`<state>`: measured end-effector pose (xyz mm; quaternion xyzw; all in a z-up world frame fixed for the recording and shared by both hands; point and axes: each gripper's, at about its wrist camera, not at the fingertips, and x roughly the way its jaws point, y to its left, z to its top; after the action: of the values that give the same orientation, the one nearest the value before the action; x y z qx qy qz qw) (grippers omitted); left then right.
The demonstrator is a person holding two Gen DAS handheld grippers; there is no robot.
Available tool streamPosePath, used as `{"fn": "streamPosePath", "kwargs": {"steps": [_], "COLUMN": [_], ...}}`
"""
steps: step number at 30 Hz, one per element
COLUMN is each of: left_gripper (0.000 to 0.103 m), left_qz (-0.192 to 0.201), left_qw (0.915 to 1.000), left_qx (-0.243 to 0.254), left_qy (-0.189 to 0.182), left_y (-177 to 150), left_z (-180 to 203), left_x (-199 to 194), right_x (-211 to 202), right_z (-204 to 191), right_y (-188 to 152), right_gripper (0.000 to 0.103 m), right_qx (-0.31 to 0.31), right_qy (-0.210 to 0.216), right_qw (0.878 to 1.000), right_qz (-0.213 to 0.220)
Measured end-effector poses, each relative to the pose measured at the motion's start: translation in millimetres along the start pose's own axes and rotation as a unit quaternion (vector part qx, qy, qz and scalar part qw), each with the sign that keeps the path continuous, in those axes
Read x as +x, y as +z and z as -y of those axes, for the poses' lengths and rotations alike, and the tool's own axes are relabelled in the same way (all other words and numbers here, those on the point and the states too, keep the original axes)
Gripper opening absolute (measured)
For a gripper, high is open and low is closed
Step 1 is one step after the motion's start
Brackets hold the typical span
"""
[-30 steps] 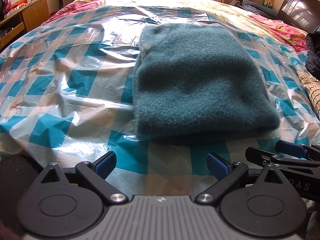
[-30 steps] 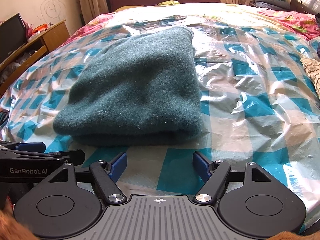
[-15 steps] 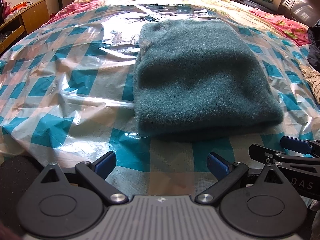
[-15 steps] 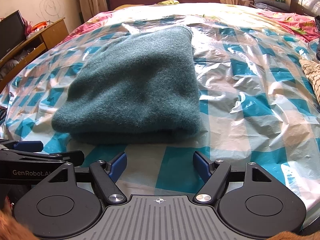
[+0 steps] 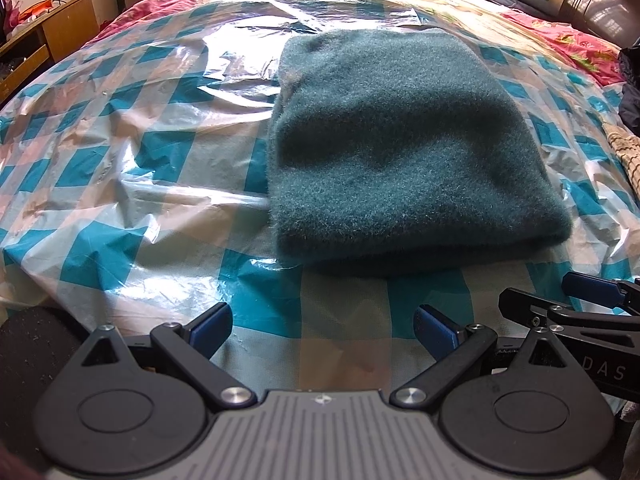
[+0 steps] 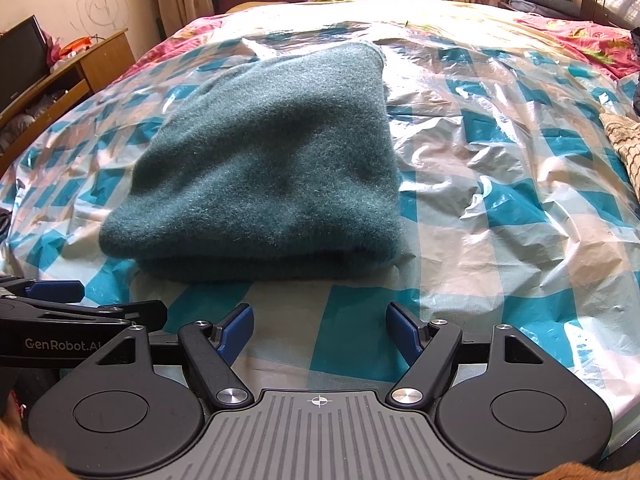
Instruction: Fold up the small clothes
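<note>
A dark green fuzzy garment (image 5: 400, 144) lies folded into a thick rectangle on the plastic-covered checked bed (image 5: 132, 184); it also shows in the right wrist view (image 6: 272, 168). My left gripper (image 5: 322, 326) is open and empty, just short of the garment's near edge. My right gripper (image 6: 320, 328) is open and empty, also just short of the near folded edge. Each gripper shows at the side of the other's view: the right one (image 5: 580, 304) and the left one (image 6: 68, 304).
A wooden desk (image 6: 80, 68) with clutter stands at the far left. A beige patterned cloth (image 6: 624, 140) lies at the bed's right edge. A dark headboard (image 5: 600, 4) and a pink floral cover (image 5: 576, 48) are at the far right.
Both grippers have moved slightly toward the garment and stay open. The garment has not moved.
</note>
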<state>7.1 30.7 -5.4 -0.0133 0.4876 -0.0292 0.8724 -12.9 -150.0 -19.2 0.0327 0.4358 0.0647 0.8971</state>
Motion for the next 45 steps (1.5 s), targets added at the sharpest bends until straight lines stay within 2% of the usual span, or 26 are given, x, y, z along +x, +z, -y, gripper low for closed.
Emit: {"fn": "streamPosePath", "kwargs": {"steps": [45], "left_gripper": [0.101], "left_qz": [-0.008], "left_qw": [1.0000], "left_qx": [0.000], "left_qy": [0.000], "left_y": [-2.0], "left_z": [-0.1], "left_x": [0.8], "right_x": [1.0], "right_z": [0.1], "right_y": [-1.2], "right_gripper": [0.075], "right_qx": [-0.002], "right_qy": [-0.001], "right_qw": [1.000], "right_qz": [-0.004]}}
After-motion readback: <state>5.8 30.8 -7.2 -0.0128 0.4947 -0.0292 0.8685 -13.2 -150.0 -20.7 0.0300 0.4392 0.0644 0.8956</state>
